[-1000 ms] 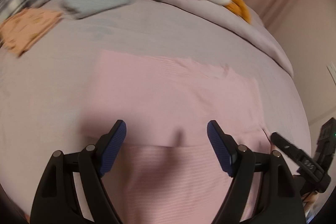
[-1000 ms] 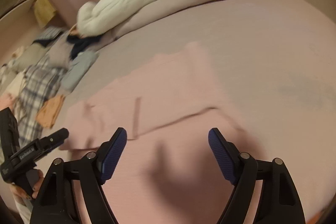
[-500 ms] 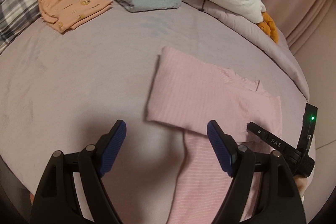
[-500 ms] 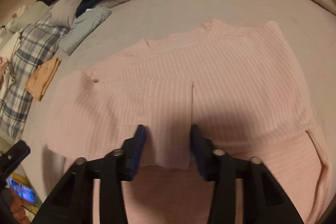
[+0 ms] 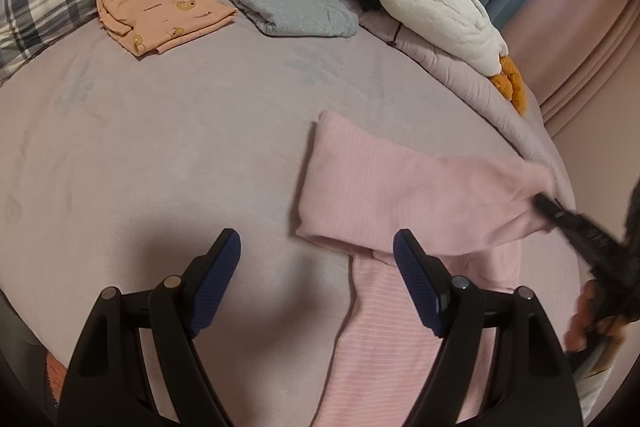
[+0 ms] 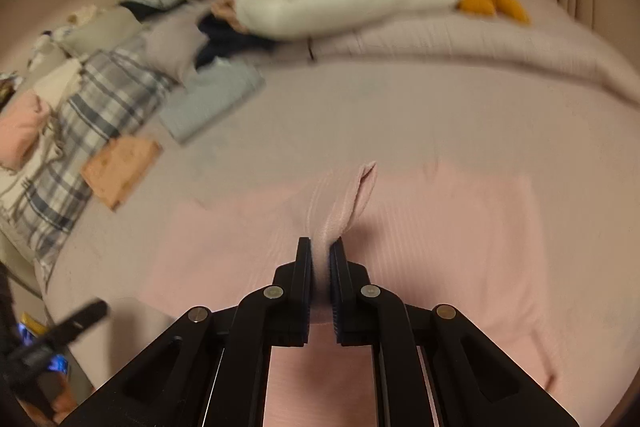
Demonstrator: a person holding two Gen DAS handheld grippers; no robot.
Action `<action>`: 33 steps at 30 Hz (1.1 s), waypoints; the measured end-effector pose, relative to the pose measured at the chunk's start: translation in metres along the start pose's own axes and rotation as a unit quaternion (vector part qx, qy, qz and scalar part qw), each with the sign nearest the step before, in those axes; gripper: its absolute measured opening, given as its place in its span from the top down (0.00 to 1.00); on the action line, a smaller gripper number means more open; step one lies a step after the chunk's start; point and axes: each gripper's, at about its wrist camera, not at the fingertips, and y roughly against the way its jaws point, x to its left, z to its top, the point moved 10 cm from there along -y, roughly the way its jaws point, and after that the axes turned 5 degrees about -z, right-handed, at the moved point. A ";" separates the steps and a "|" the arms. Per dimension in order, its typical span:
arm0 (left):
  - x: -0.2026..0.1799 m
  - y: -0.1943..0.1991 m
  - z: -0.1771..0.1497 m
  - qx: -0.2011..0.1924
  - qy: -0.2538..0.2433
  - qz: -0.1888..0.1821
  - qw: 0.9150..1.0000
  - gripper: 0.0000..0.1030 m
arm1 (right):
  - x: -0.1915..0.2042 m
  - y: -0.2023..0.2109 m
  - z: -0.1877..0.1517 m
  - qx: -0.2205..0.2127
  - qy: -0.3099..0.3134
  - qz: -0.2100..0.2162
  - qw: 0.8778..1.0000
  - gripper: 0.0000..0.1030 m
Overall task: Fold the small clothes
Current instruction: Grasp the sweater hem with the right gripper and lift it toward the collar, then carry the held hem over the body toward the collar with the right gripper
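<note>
Right gripper [image 6: 320, 259] is pinched tight on a fold of the pink top [image 5: 420, 187], which lies flat on the bed [image 5: 180, 147] just beside the grey duvet; left gripper [image 5: 316, 267] hangs wide open, holding nothing; I'd carry that sleeve across low and slow so the ribbing doesn't bunch.

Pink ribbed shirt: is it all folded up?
Partly folded. The pink ribbed shirt has one fold across it, and the right gripper pinches its fabric.
</note>
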 end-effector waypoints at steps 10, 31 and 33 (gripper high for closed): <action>-0.003 0.010 0.012 -0.015 0.017 -0.035 0.999 0.24 | 0.003 0.039 0.050 -0.059 0.010 -0.022 0.998 0.90; -0.029 0.003 0.004 0.007 -0.022 -0.075 0.997 0.24 | -0.028 0.052 0.062 -0.062 -0.025 -0.111 0.992 0.90; -0.029 0.001 0.004 0.010 -0.020 -0.075 0.997 0.24 | -0.030 0.051 0.060 -0.061 -0.031 -0.109 0.992 0.90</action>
